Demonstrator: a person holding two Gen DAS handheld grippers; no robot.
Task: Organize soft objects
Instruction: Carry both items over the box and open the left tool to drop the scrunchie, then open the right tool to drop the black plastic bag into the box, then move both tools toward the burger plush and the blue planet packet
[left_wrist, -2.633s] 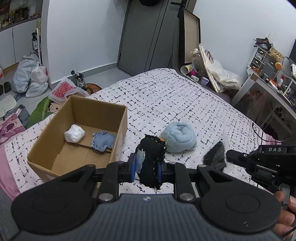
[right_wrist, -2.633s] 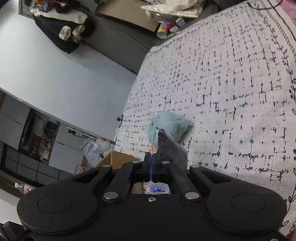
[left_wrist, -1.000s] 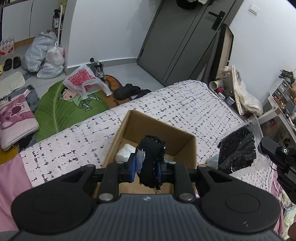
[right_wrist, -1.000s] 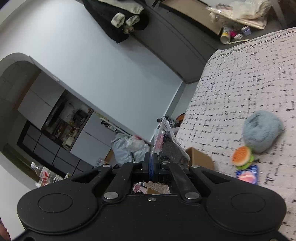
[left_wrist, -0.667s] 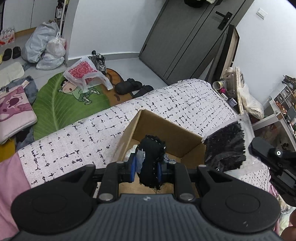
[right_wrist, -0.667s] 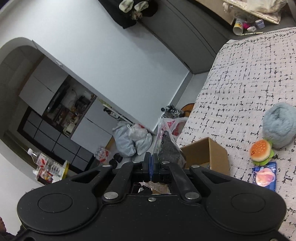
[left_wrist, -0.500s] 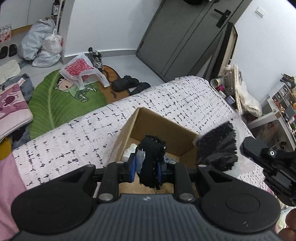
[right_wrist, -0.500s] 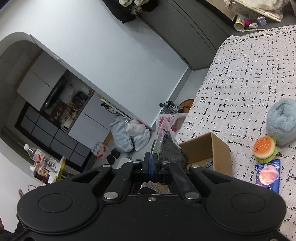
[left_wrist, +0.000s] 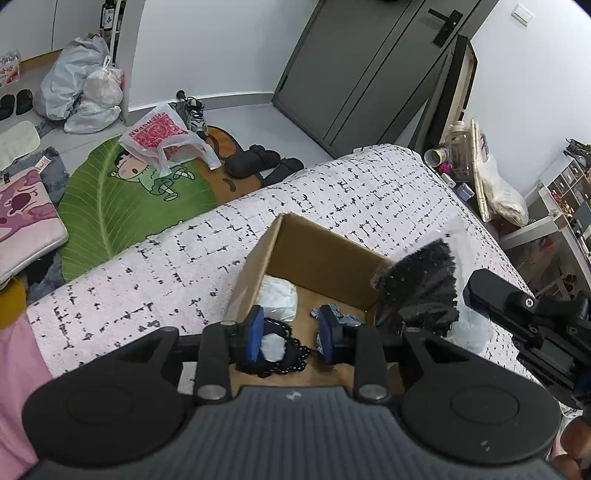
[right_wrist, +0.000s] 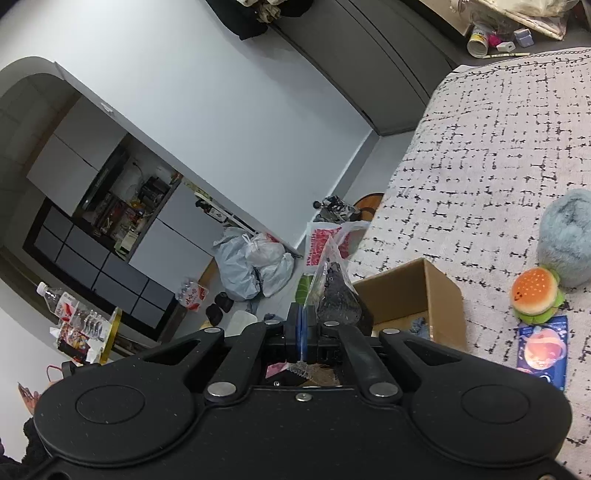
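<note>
Two tools hover at the open brown cardboard box (left_wrist: 317, 258) on the speckled white bedspread (left_wrist: 184, 266), and both are letting go. A second ago the left tool (left_wrist: 290, 334) clenched the black lace-edged fabric bundle (left_wrist: 275, 350); now its blue pads stand apart, opening, and the bundle has slumped free between them onto the near part of the box floor. The right tool (right_wrist: 302, 334), shut before, is opening too, though the clear plastic bag of black fuzzy material (left_wrist: 417, 291) remains between its pads over the box's right rim. Judged so, one item is delivered and the bag follows.
</note>
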